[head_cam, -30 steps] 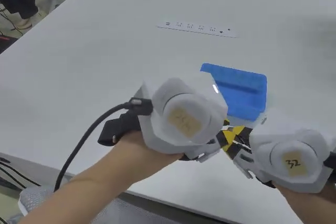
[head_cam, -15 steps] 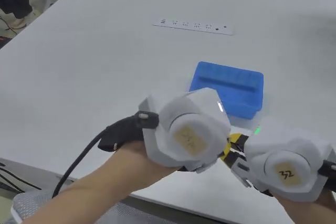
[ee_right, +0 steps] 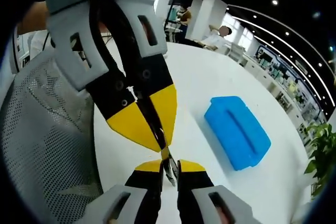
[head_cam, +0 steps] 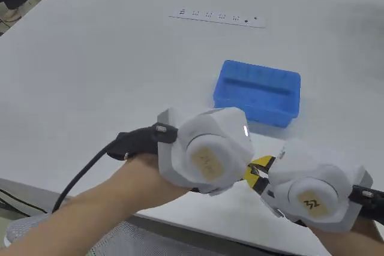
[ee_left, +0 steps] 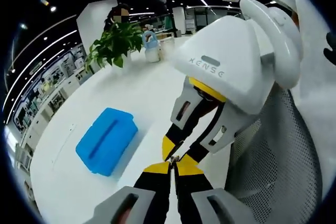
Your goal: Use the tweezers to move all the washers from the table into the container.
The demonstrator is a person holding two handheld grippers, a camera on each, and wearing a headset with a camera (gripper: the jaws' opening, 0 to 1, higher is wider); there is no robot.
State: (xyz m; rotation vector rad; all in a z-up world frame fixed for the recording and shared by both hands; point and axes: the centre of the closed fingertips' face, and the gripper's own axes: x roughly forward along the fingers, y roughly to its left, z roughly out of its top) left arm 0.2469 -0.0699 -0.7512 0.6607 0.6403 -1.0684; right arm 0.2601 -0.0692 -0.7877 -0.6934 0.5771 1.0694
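Lower in the head view than a second ago sit both grippers, and the blue container, then half hidden behind the left one, now shows whole; the headset's own tilt may account for much of this.

Left gripper [ee_left: 171,165] jaws are clenched, their yellow tips pressed together at the bottom centre of its own view. Right gripper [ee_right: 170,170] jaws are drawn almost fully together at the bottom centre of its view. The two pairs meet tip to tip. Between them runs a thin dark metal sliver, most likely the tweezers [ee_right: 167,158], lying along the left jaws and ending between the right ones. Both pairs seem to pinch it.

Just beyond the grippers, the container [head_cam: 258,91] rests on the white table [head_cam: 90,58], a little right of centre in the head view. Whether any washers lie inside it is too small to tell. A white socket strip [head_cam: 216,17] lies farther back, near the top of the frame. A mesh chair [ee_right: 47,129] sits at the left of the right gripper view.

By this showing, the task looks barely begun. The tool is being settled in the jaws, and the moving of the washers seems wholly left to do.
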